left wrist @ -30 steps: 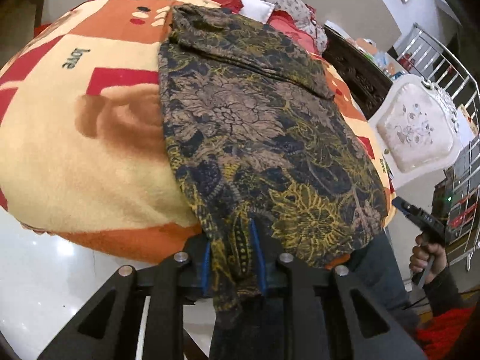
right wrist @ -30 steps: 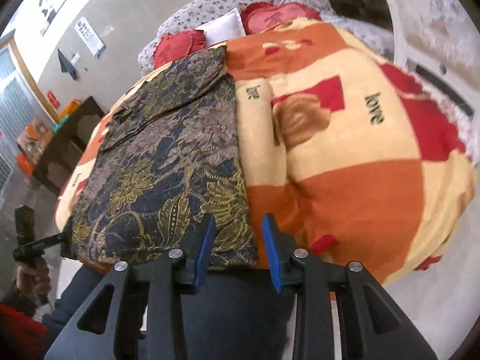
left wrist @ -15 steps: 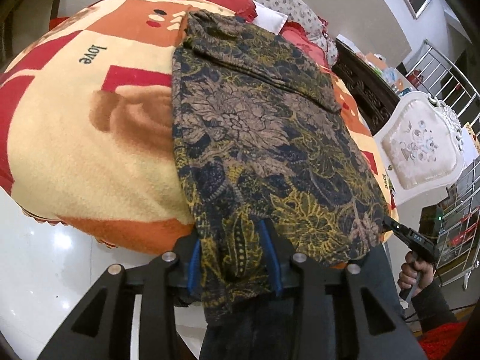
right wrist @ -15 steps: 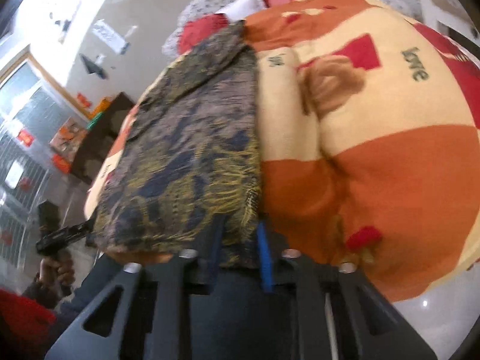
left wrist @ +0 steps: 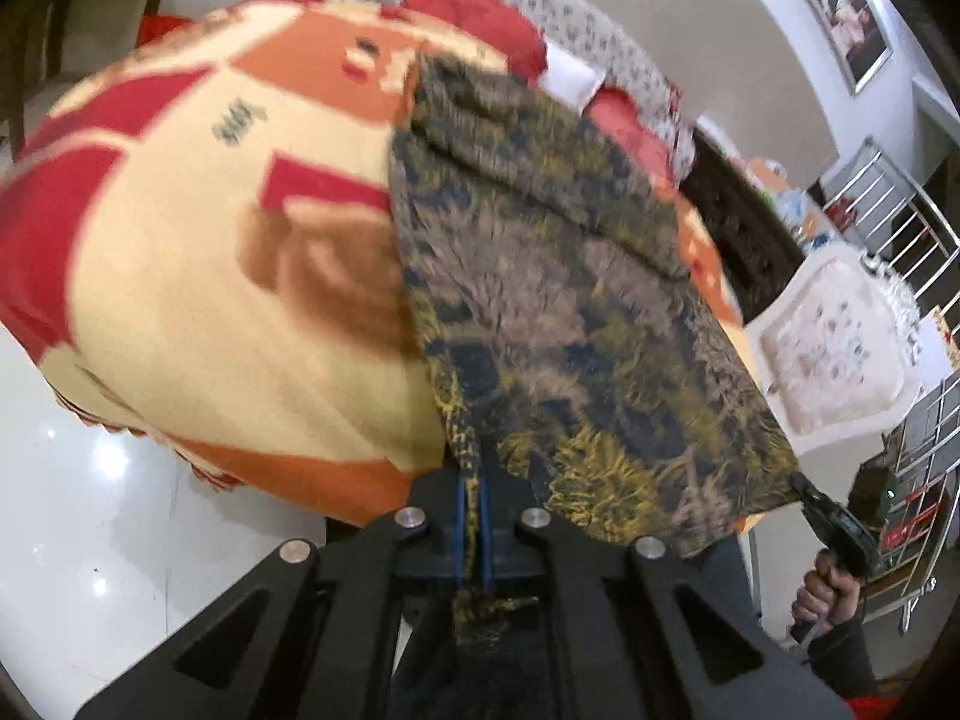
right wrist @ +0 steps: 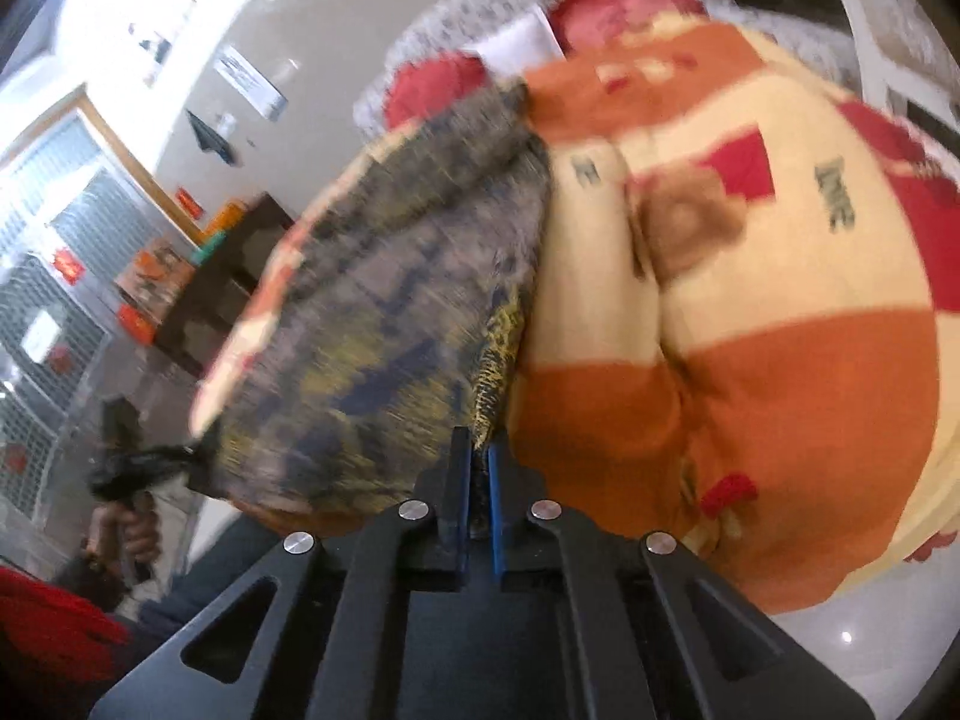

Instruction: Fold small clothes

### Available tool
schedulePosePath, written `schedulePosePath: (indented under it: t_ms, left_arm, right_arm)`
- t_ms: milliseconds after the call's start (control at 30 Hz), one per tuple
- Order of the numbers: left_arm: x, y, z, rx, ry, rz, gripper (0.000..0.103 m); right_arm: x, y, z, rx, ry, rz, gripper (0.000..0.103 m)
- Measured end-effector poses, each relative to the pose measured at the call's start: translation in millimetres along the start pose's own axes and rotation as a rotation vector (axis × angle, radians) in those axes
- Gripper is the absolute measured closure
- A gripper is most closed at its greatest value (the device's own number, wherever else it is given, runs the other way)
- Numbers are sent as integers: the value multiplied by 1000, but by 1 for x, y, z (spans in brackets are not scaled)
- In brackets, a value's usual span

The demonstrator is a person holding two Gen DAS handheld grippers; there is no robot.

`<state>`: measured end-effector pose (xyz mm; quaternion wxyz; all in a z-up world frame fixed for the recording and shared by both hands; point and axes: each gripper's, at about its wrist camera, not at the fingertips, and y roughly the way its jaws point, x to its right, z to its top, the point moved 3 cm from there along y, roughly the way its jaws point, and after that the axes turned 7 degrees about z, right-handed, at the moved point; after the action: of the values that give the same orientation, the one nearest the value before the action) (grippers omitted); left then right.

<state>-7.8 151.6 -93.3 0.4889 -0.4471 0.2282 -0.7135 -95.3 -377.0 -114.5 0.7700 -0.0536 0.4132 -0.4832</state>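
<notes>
A dark garment [left wrist: 570, 300] with a gold and brown flower print lies flat along a red, orange and cream blanket [left wrist: 210, 300] on a bed. My left gripper [left wrist: 474, 480] is shut on the near left corner of its hem, and a flap of cloth hangs out behind the pads. In the right wrist view the same garment [right wrist: 390, 300] is blurred. The jaws of my right gripper [right wrist: 478, 450] are closing on its near right corner, and the pads press on the cloth. Each gripper also shows in the other's view: the right gripper [left wrist: 801, 483], the left gripper [right wrist: 180, 456].
Red pillows [left wrist: 474, 18] and a white one lie at the bed's far end. A dark cabinet [left wrist: 744, 222], a white padded chair [left wrist: 834, 354] and a metal railing [left wrist: 888, 204] stand to the right. Glossy white floor [left wrist: 90, 510] lies at the left. A hand [left wrist: 828, 594] grips the right tool.
Both pairs of jaws have shut on the hem's near corners, the right one after moving left onto its corner. Both views are now blurred and sit a little higher over the bed.
</notes>
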Motion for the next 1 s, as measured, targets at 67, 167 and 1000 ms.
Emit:
schedulePosePath:
  t_ms: [67, 167, 1000]
  left_arm:
    - [-4, -22, 5, 39, -12, -32, 101]
    - [-6, -53, 12, 91, -18, -69, 101]
    - [9, -141, 72, 308, -49, -147, 100]
  right_arm:
    - [-17, -21, 10, 47, -31, 24, 97]
    - [-51, -49, 23, 95, -112, 58, 97]
    - [-119, -117, 78, 241, -285, 51, 97]
